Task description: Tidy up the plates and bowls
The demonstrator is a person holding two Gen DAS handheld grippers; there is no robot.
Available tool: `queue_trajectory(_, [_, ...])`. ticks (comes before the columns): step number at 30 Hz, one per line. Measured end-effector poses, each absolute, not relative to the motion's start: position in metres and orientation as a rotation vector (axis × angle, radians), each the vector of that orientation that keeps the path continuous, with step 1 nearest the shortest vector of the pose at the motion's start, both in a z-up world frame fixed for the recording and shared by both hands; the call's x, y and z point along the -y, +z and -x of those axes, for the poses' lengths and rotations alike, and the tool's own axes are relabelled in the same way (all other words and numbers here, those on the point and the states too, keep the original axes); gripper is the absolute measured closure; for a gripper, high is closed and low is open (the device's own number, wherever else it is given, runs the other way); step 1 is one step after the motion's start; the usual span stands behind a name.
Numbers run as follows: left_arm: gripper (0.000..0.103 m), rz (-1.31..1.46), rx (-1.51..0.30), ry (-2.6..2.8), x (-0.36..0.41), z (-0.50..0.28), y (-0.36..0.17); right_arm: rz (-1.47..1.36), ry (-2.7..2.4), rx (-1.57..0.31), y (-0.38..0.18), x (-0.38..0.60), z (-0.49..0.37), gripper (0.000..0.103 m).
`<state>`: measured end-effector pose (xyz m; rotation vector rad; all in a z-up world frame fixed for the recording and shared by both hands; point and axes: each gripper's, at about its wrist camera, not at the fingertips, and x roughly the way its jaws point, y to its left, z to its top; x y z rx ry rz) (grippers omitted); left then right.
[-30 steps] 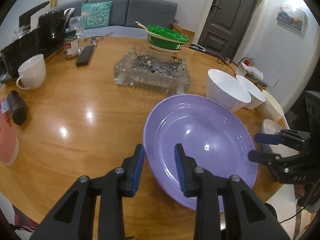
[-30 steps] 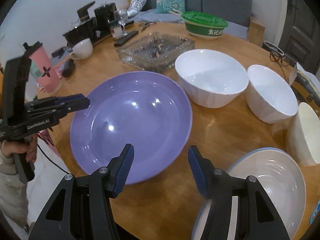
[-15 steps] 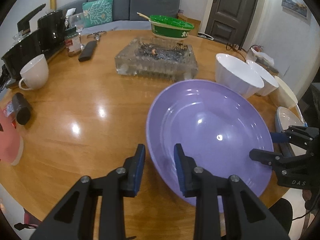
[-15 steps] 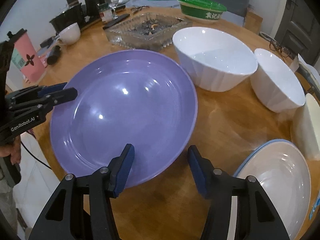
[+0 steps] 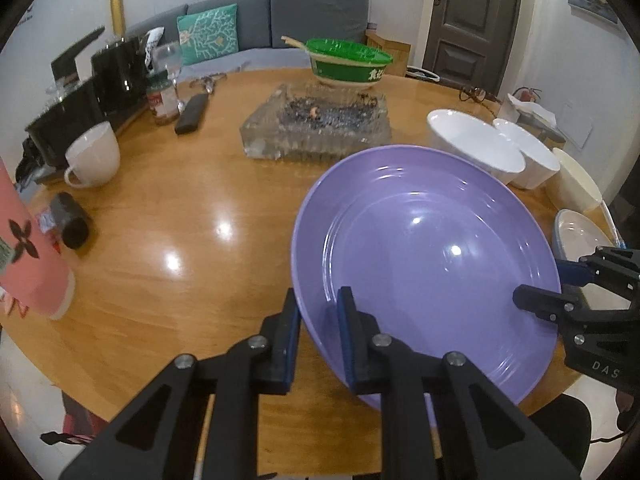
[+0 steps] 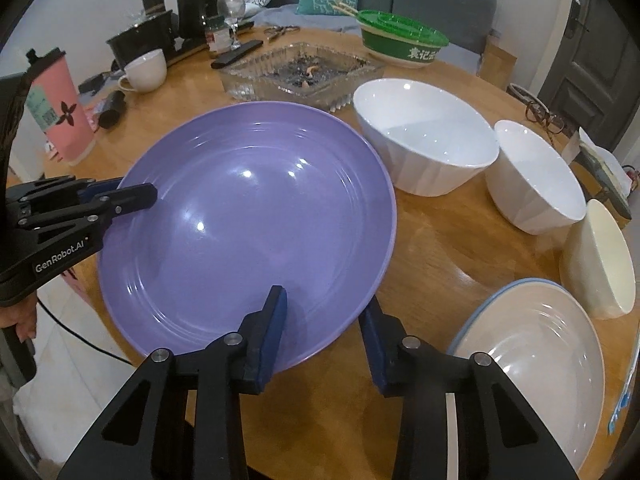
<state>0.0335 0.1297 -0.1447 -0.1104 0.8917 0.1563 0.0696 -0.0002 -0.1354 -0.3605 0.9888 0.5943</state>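
the round wooden desk (image 6: 420,248) carries everything here. largest on it is the purple plate (image 6: 248,216), which sits at the near edge of the desk with its near rim out past the edge; in the left wrist view (image 5: 428,248) its far rim looks raised, so it appears tilted. the left hand-held gripper (image 5: 316,340) has just been closing and now pinches the plate's rim, one blue pad under the rim and one on the inner face. the right hand-held gripper (image 6: 324,328) has also just been closing and straddles the opposite rim narrowly, one pad on the plate's upper face and the other below the rim; it grips the plate too.

to the right of the purple plate lies a pale plate with a blue rim (image 6: 536,364), flat on the desk and apart from it. behind that stands a cream bowl (image 6: 604,256) tipped on its side. a large white bowl (image 6: 428,140) stands upright just beyond the purple plate, with a smaller white bowl (image 6: 536,176) beside it, the two nearly touching.

farther back is a glass ashtray (image 6: 300,68) holding ash, then a green lidded container (image 6: 404,40) with chopsticks laid on it. at the left of the desk stand a pink tumbler (image 6: 60,108) and a white mug (image 6: 146,70).
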Motion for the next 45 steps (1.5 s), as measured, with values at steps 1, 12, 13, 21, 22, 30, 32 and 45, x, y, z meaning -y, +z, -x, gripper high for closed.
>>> queue_trajectory(1, [0.087, 0.106, -0.891, 0.16, -0.128, -0.033, -0.142, 0.352, 0.6, -0.983, -0.132, 0.003, -0.069, 0.072])
queue_trajectory(12, [0.088, 0.068, -0.851, 0.168, -0.108, -0.025, -0.106, 0.303, 0.615, -0.941, -0.107, 0.023, -0.057, 0.072])
queue_trajectory(13, [0.087, 0.065, -0.85, 0.166, -0.106, -0.025, -0.104, 0.301, 0.615, -0.938, -0.106, 0.025, -0.057, 0.072])
queue_trajectory(21, [0.088, 0.054, -0.829, 0.14, -0.085, -0.027, -0.09, 0.28, 0.602, -0.903, -0.089, 0.048, -0.056, 0.072])
queue_trajectory(22, [0.088, 0.053, -0.827, 0.136, -0.083, -0.028, -0.089, 0.28, 0.599, -0.896, -0.087, 0.051, -0.055, 0.072])
queue_trajectory(30, [0.087, 0.023, -0.806, 0.076, -0.043, -0.04, -0.077, 0.255, 0.554, -0.865, -0.076, 0.091, -0.055, 0.072])
queue_trajectory(32, [0.087, 0.021, -0.803, 0.059, -0.033, -0.044, -0.075, 0.246, 0.543, -0.858, -0.074, 0.103, -0.055, 0.072])
queue_trajectory(45, [0.087, -0.026, -0.808, -0.055, 0.042, -0.062, -0.074, 0.22, 0.458, -0.839, -0.071, 0.18, -0.048, 0.071])
